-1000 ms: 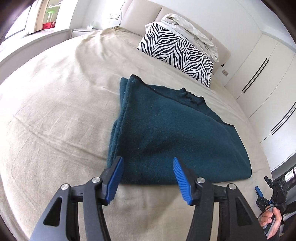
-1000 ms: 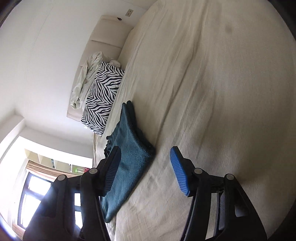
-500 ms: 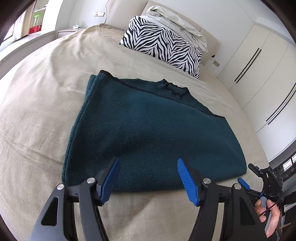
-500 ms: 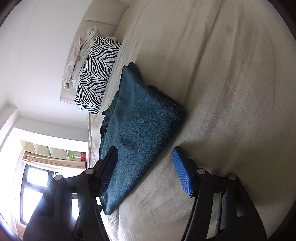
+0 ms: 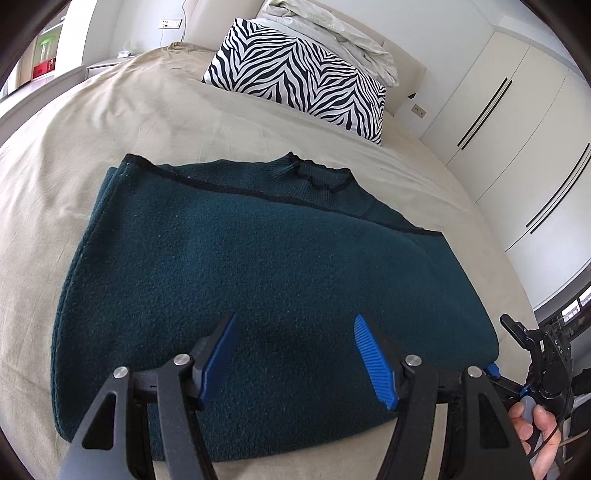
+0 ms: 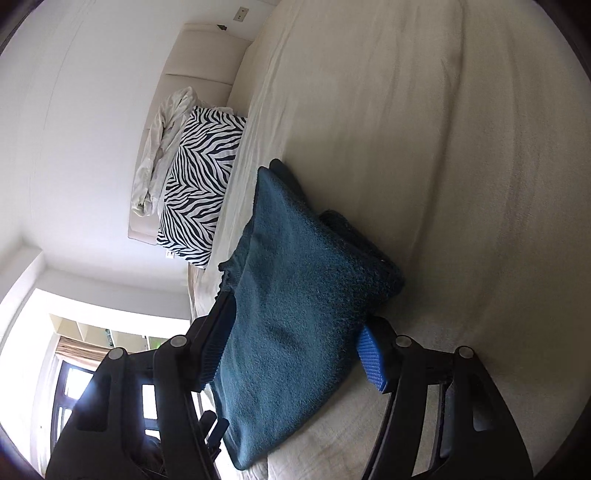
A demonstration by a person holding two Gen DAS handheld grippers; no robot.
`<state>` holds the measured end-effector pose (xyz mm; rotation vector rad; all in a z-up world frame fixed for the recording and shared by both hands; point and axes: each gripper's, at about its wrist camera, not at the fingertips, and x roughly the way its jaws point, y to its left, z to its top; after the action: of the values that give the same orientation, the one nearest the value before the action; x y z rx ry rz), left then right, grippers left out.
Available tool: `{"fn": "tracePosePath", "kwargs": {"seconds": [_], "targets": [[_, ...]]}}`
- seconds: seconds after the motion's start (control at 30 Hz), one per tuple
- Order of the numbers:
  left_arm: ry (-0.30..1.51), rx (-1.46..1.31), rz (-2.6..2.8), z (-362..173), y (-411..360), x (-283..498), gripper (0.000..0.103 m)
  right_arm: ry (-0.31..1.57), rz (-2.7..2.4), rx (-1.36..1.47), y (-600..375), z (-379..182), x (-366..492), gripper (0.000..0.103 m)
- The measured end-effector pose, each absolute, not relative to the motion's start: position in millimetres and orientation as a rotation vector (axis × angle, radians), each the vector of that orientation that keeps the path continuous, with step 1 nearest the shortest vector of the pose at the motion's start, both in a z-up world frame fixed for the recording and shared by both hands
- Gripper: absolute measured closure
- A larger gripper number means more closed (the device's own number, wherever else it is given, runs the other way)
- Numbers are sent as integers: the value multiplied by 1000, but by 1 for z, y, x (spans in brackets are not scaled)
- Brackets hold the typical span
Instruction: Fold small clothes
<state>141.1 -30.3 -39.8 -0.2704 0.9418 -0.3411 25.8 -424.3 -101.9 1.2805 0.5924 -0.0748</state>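
A dark teal fleece garment (image 5: 258, 266) lies folded flat on the beige bed sheet (image 5: 110, 122). My left gripper (image 5: 293, 354) is open, hovering just above the garment's near edge, holding nothing. In the right wrist view the garment (image 6: 295, 295) fills the space between the fingers of my right gripper (image 6: 295, 339), which is open around its side edge; one blue pad (image 6: 373, 362) lies against the sheet under the cloth. The right gripper also shows in the left wrist view (image 5: 535, 354), at the garment's right corner.
A zebra-striped pillow (image 5: 299, 74) and a crumpled white cloth (image 5: 332, 33) lie at the headboard. White wardrobe doors (image 5: 517, 122) stand to the right of the bed. A window (image 6: 85, 387) is beyond the bed's far side.
Both grippers have moved in toward the garment. The left now hovers over its near edge. The right has slid so the garment's side edge sits between its open fingers.
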Motion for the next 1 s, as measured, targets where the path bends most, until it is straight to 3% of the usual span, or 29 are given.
{"fn": "tracePosePath", "kwargs": {"seconds": [0.5,0.57,0.73,1.0], "targets": [[1020,-279,-376,-71,-37,173,36,630,-78,1180,-417,-109,107,44],[1019,-281,-380,-72,-37,173,36,633,-81,1143,-415,-110,117,48],[996,-257,-390,-76,-39,171,37,687,-114,1112,-419,-123,130,90],[992,-321,-420,-76,-29,172,36,692,-147,1023,-410,-112,139,92]]}}
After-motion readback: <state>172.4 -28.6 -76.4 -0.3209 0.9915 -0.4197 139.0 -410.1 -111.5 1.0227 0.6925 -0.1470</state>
